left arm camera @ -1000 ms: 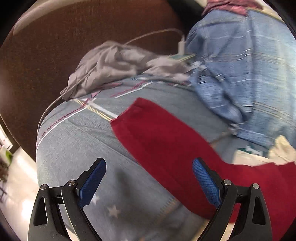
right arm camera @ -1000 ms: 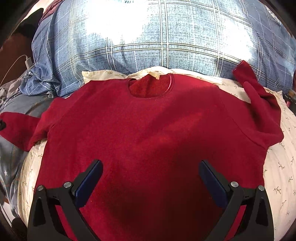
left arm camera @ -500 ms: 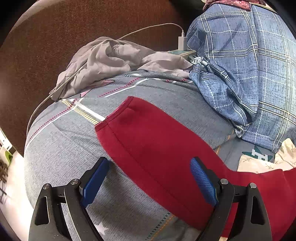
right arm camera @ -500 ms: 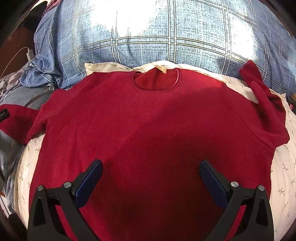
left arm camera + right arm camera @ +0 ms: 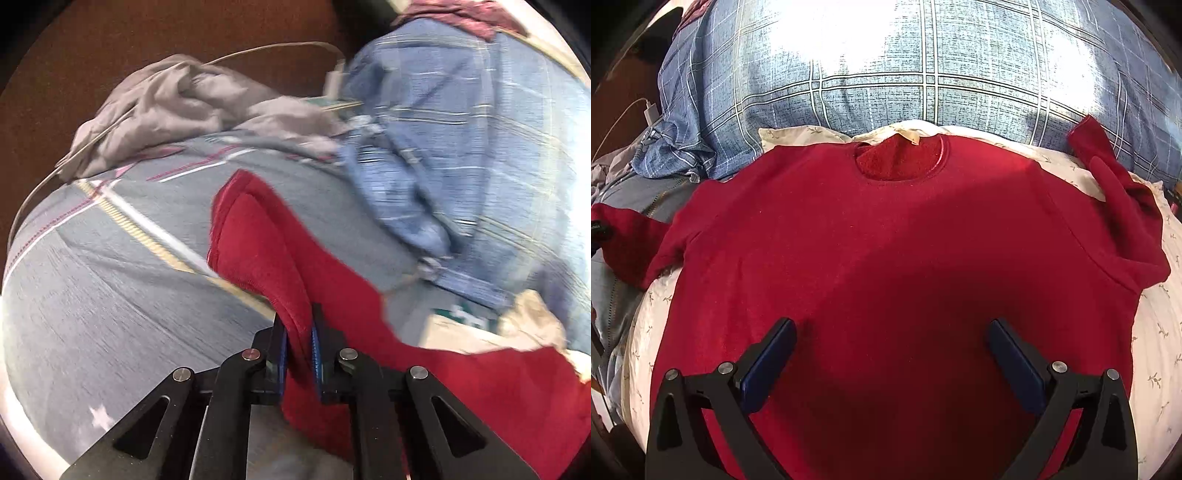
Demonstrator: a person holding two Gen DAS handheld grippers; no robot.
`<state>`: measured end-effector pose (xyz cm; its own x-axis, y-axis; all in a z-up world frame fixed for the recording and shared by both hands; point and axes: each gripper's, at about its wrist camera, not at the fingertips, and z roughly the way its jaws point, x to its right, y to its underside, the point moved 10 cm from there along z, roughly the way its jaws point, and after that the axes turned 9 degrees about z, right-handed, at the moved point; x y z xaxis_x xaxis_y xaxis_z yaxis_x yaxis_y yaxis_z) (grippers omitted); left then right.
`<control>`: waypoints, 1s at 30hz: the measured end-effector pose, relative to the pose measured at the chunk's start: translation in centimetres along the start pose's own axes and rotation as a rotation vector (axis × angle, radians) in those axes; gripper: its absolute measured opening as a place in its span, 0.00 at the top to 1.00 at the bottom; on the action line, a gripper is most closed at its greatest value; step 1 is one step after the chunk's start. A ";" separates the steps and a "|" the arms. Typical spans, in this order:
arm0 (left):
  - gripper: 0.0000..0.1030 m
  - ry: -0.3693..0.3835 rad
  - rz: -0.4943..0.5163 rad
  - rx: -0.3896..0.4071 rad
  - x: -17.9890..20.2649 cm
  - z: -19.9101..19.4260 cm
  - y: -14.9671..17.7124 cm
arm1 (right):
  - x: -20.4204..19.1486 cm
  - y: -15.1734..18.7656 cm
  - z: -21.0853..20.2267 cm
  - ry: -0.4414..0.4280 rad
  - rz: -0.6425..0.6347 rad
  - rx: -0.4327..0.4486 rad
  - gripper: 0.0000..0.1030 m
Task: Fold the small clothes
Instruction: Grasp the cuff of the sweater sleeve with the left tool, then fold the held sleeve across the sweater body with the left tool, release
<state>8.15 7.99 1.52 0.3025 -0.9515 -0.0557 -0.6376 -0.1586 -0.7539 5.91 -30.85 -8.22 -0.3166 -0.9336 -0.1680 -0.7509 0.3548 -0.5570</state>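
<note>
A small red sweater lies flat, front up, on a cream floral cloth, its neck hole toward the blue plaid pillow. Its right sleeve is folded up at the far right. Its left sleeve stretches onto the grey bedding. My left gripper is shut on that left sleeve near the cuff, and the cuff stands up bunched between the blue pads. My right gripper is open, hovering over the lower body of the sweater, touching nothing.
A blue plaid pillow lies behind the sweater. A crumpled grey garment and a white charger cable lie at the far left on grey patterned bedding. A brown headboard stands behind.
My left gripper has closed on the left sleeve near its cuff and bunched it up. My right gripper stays open over the sweater, barely shifted.
</note>
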 end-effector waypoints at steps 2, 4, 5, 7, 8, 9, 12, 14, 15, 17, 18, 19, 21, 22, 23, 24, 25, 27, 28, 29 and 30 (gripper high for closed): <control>0.91 0.069 0.031 0.018 2.0 -1.5 -0.1 | 0.4 0.0 -0.2 -0.003 0.014 0.000 0.00; 0.91 0.151 0.062 0.028 4.5 -3.1 -0.1 | 0.8 -0.1 -0.4 -0.003 0.027 0.002 0.00; 0.91 0.200 0.084 0.032 6.3 -4.2 0.0 | 1.0 -0.2 -0.7 -0.004 0.032 0.005 0.00; 0.92 0.275 0.133 0.041 9.3 -5.9 0.3 | 1.5 -0.3 -0.9 -0.003 0.043 0.014 0.00; 0.92 0.318 0.164 0.042 11.3 -6.8 0.6 | 2.0 -0.4 -1.1 0.000 0.051 0.016 0.00; 0.92 0.354 0.180 0.037 12.6 -7.5 0.8 | 2.4 -0.5 -1.2 0.000 0.058 0.018 0.00; 0.92 0.466 0.215 0.011 17.0 -9.1 1.7 | 3.8 -0.9 -1.8 -0.004 0.085 0.027 0.00; 0.92 0.511 0.255 0.000 20.0 -9.8 2.6 | 4.8 -1.1 -2.1 -0.002 0.097 0.037 0.01; 0.92 0.534 0.277 -0.006 21.5 -10.2 3.2 | 5.3 -1.3 -2.4 -0.005 0.100 0.044 0.01; 0.92 0.582 0.313 -0.028 24.0 -10.4 4.4 | 6.5 -1.6 -2.8 -0.001 0.105 0.058 0.01; 0.92 0.606 0.331 -0.045 25.3 -10.4 5.1 | 7.1 -1.7 -2.9 0.004 0.111 0.064 0.01; 0.92 0.633 0.351 -0.069 26.5 -10.4 6.0 | 7.8 -1.8 -3.1 0.009 0.125 0.070 0.01; 0.91 0.687 0.384 -0.120 28.6 -10.2 8.0 | 9.0 -2.0 -3.3 0.000 0.156 0.077 0.01; 0.90 0.701 0.404 -0.144 29.2 -9.9 8.8 | 9.6 -2.1 -3.4 -0.016 0.181 0.083 0.01; 0.88 0.707 0.425 -0.164 29.5 -9.7 9.6 | 9.9 -2.1 -3.5 -0.025 0.197 0.087 0.01; 0.85 0.703 0.447 -0.179 29.5 -9.5 10.2 | 10.3 -2.2 -3.5 -0.033 0.221 0.093 0.01; 0.76 0.702 0.466 -0.187 29.4 -9.5 10.4 | 10.7 -2.3 -3.5 -0.034 0.238 0.093 0.01; 0.61 0.698 0.470 -0.187 28.3 -10.0 10.2 | 10.6 -2.4 -3.3 -0.050 0.246 0.084 0.01; 0.50 0.699 0.460 -0.178 27.4 -10.3 9.7 | 10.4 -2.7 -3.2 -0.059 0.241 0.082 0.01; 0.44 0.703 0.442 -0.157 26.1 -11.0 8.9 | 10.2 -2.9 -3.2 -0.061 0.235 0.085 0.01; 0.42 0.699 0.431 -0.133 25.3 -11.7 8.4 | 9.8 -3.1 -3.1 -0.065 0.228 0.088 0.01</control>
<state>2.10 -20.48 1.41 -0.4688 -0.8736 0.1305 -0.6886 0.2689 -0.6734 3.32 -40.99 -5.59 -0.4317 -0.8323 -0.3479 -0.6102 0.5534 -0.5669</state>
